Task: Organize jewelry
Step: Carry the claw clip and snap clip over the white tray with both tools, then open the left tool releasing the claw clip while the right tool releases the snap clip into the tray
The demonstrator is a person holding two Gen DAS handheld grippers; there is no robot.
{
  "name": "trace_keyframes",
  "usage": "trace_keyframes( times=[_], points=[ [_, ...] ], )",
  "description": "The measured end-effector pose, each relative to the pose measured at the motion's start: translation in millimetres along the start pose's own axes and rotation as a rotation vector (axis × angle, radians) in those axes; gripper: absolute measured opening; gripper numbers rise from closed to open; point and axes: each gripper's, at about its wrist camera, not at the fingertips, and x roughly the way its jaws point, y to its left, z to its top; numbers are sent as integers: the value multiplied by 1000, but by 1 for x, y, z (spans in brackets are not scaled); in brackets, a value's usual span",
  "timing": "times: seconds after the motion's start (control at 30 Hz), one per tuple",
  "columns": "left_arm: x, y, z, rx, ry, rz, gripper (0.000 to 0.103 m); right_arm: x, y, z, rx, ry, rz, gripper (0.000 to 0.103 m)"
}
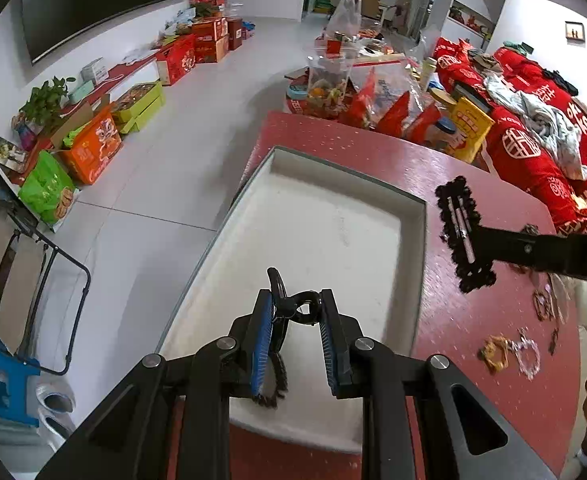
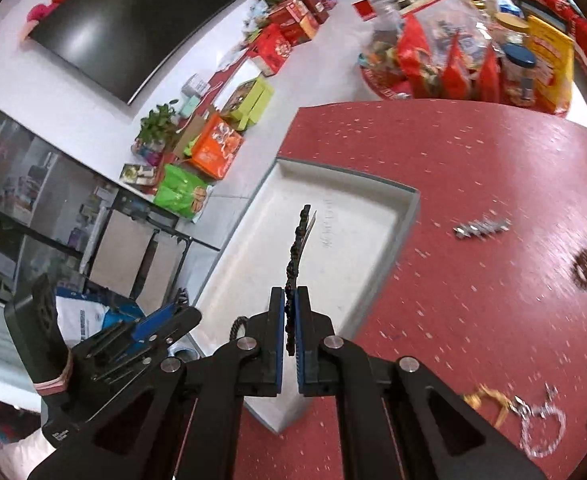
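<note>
Tray (image 1: 409, 216) at frame centre is still bare. A black clip (image 1: 289, 308) is pinched by left gripper (image 1: 297, 312), a beaded comb (image 2: 299, 248) by right gripper (image 2: 290, 304). Bracelets (image 1: 509, 354) wait lower right.

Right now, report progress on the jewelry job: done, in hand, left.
Done: nothing lies in the white tray yet. In hand: the left gripper holds a black clip above the tray; the right gripper is shut on a black beaded hair clip. Left: the gold piece, clear bracelet, brown piece and silver clip remain on the red table.
</note>
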Motion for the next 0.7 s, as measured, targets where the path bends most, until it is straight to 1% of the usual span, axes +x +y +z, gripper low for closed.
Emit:
trace_keyframes(
  times=[0.17, 0.23, 0.33, 0.5, 0.7],
  points=[
    [26, 11, 4, -34, 10, 24, 25, 31, 1, 14, 24, 27, 34, 5],
    [41, 17, 5, -56, 24, 40, 25, 44, 1, 16, 25, 38, 36, 5],
    [58, 24, 3, -85, 42, 44, 25, 65, -2, 16, 39, 67, 45, 5],
    [79, 24, -2, -71, 61, 75, 25, 97, -13, 12, 79, 113, 63, 5],
    [96, 22, -11, -66, 90, 114, 25, 125, -25, 5, 97, 157, 29, 5]
  ],
)
